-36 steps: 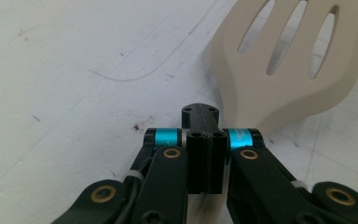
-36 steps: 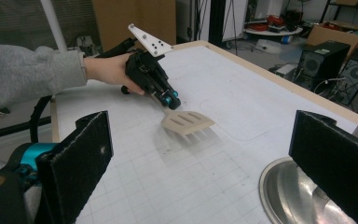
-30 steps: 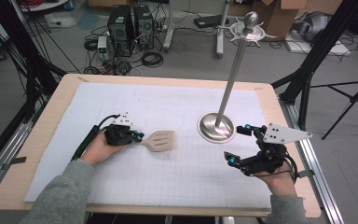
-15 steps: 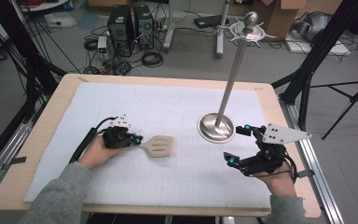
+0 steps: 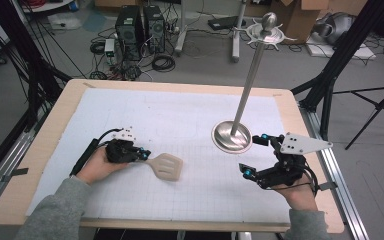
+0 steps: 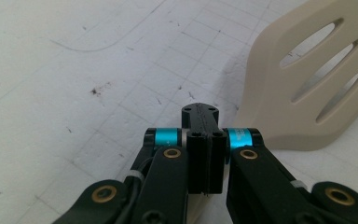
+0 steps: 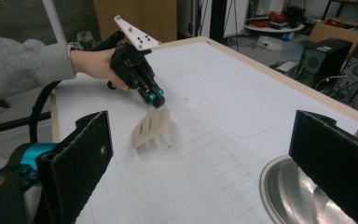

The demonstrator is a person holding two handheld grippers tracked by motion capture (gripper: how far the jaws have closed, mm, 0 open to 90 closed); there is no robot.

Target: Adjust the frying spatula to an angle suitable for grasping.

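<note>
A beige slotted spatula (image 5: 166, 166) sits left of the table's middle, its blade low over the white mat. My left gripper (image 5: 142, 155) is shut on its narrow end. In the left gripper view the jaws (image 6: 200, 140) are pressed together and the slotted blade (image 6: 317, 79) spreads out to the upper right. The right gripper view shows that hand and left gripper (image 7: 154, 98) with the spatula (image 7: 150, 127) tilted down from it. My right gripper (image 5: 252, 156) stands wide open beside the stand's round base (image 5: 232, 136), with nothing between its pads (image 7: 81, 154).
A tall metal stand (image 5: 247, 82) rises from its base at the right of the mat, with a hooked ring (image 5: 269, 31) at its top. The wooden table edge (image 5: 180, 222) frames the mat. Computers and cables lie on the floor beyond the far edge.
My left gripper and the spatula have shifted slightly left and toward the near edge. The right gripper has stayed where it was.
</note>
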